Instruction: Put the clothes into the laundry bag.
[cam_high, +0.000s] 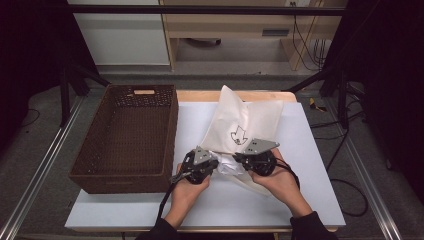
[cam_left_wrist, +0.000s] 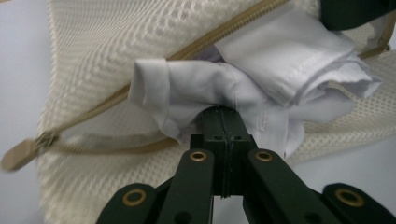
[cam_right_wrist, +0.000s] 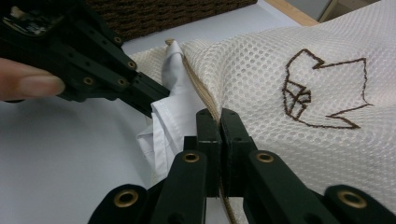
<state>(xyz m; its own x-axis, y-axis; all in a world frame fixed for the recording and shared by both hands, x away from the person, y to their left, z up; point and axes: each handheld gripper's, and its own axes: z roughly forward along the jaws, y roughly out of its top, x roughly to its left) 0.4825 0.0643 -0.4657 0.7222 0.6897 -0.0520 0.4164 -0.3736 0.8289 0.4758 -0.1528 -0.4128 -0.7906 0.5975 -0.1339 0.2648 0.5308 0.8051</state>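
A cream mesh laundry bag (cam_high: 240, 125) with a brown embroidered shirt outline (cam_right_wrist: 322, 88) lies on the white table top (cam_high: 305, 165). A white garment (cam_high: 229, 166) bulges out of its unzipped mouth. My left gripper (cam_left_wrist: 223, 112) is shut on a fold of the white garment (cam_left_wrist: 280, 60), just below the bag's tan zipper (cam_left_wrist: 154, 70). My right gripper (cam_right_wrist: 220, 114) is shut on the zipper edge of the mesh bag (cam_right_wrist: 261, 79), with the garment (cam_right_wrist: 170, 107) to its left. In the high view the left gripper (cam_high: 216, 164) and right gripper (cam_high: 236, 158) face each other closely.
A brown woven basket (cam_high: 172, 135) stands at the table's left, close to the left hand. The zipper pull (cam_left_wrist: 18, 156) lies on the table at the bag's corner. The wooden table edge (cam_high: 200, 95) runs behind the bag.
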